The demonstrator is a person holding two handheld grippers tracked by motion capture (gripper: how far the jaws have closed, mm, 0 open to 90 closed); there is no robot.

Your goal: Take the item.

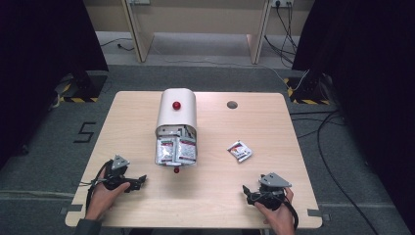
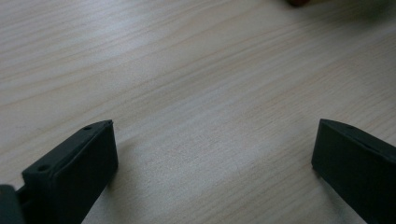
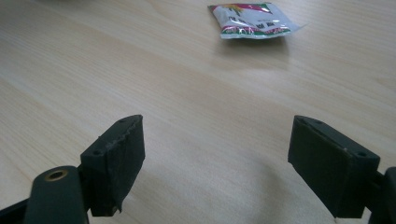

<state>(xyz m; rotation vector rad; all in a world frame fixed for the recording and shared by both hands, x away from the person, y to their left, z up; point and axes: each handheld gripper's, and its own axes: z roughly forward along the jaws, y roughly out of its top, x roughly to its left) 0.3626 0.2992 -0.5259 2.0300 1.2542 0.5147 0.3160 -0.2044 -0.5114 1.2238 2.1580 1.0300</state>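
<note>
The left gripper (image 1: 139, 181) and right gripper (image 1: 248, 192) rest near the pale wood-grain bench's (image 1: 220, 191) front edge, jaws wide apart, empty; a glossy, crinkled sachet (image 1: 240, 151) lies flat ahead of the right one, bare wood between. A rounded white box (image 1: 176, 117) holds more sachets.

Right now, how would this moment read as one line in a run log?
left hand-held gripper: open, empty | right hand-held gripper: open, empty | loose packet: flat on table | drawer: pulled out, packets inside

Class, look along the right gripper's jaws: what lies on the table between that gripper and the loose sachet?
Nothing: bare table runs from the open right gripper to the sachet, as the right gripper view shows; the high view agrees.
</note>
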